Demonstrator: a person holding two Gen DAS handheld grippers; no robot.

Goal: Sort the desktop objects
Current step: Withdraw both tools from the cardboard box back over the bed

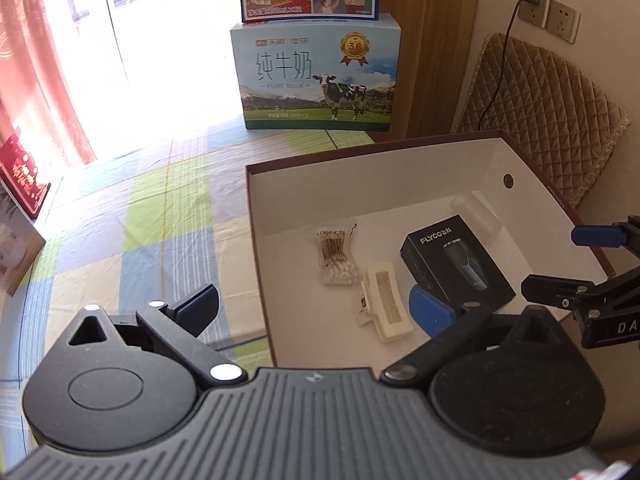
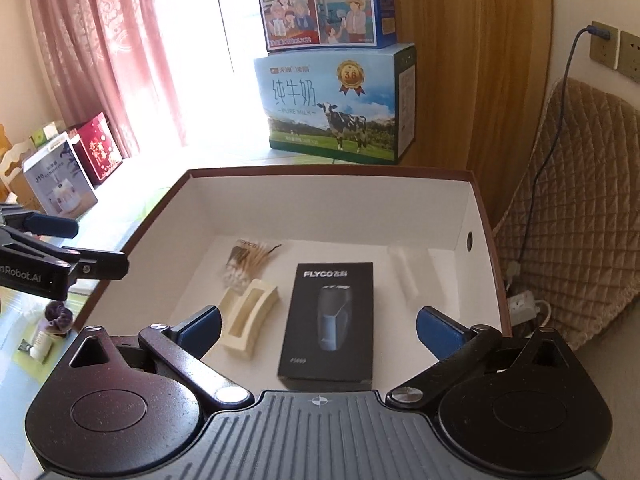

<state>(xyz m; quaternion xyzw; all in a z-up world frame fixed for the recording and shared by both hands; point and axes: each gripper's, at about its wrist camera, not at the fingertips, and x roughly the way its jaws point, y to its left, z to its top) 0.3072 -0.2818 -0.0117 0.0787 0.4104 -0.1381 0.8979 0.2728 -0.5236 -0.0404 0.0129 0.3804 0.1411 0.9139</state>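
Observation:
An open cardboard box (image 1: 360, 150) (image 2: 320, 170), white inside with a brown rim, holds a black FLYCO shaver box (image 1: 456, 264) (image 2: 330, 320), a cream hair claw clip (image 1: 386, 306) (image 2: 250, 320), a pack of cotton swabs (image 1: 334, 258) (image 2: 250, 260) and a whitish tube-like item (image 1: 476, 212) (image 2: 404, 272). My left gripper (image 1: 316, 312) (image 2: 88, 246) is open and holds nothing; it straddles the box's left wall. Open and holding nothing too, my right gripper (image 2: 320, 332) (image 1: 560, 262) hovers over the box's near side above the shaver box. A purple-topped small object (image 2: 58, 316) lies on the table left of the box.
Two stacked milk cartons (image 1: 316, 76) (image 2: 336, 104) stand behind the box. A red gift box (image 1: 24, 176) (image 2: 100, 148) and a white carton (image 2: 60, 188) sit at the far left. A quilted chair cushion (image 1: 540, 120) (image 2: 580, 220) is right. Checked tablecloth (image 1: 140, 220) covers the table.

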